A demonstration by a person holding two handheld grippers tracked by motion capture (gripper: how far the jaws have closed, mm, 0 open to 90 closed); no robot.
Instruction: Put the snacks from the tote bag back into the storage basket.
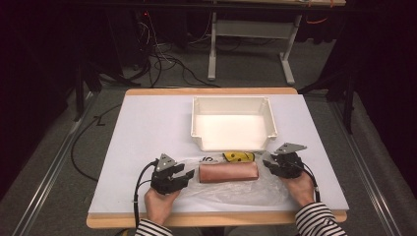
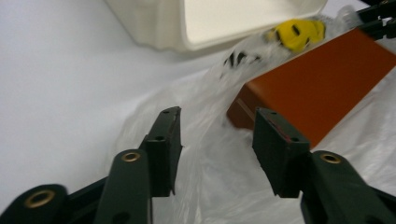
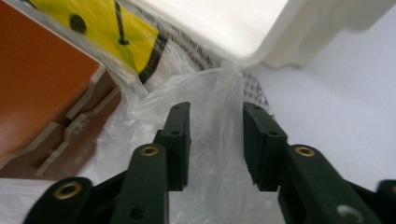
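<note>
Both open claws flank the bagged brown box [image 1: 228, 172].

My table [image 1: 147, 123] has a white top with a wooden edge and stands on grey carpet [image 1: 59, 162]. Beyond its far side I see the pale legs of another desk [image 1: 212, 49], tangled black cables [image 1: 162, 59], and dark, unlit surroundings.
</note>
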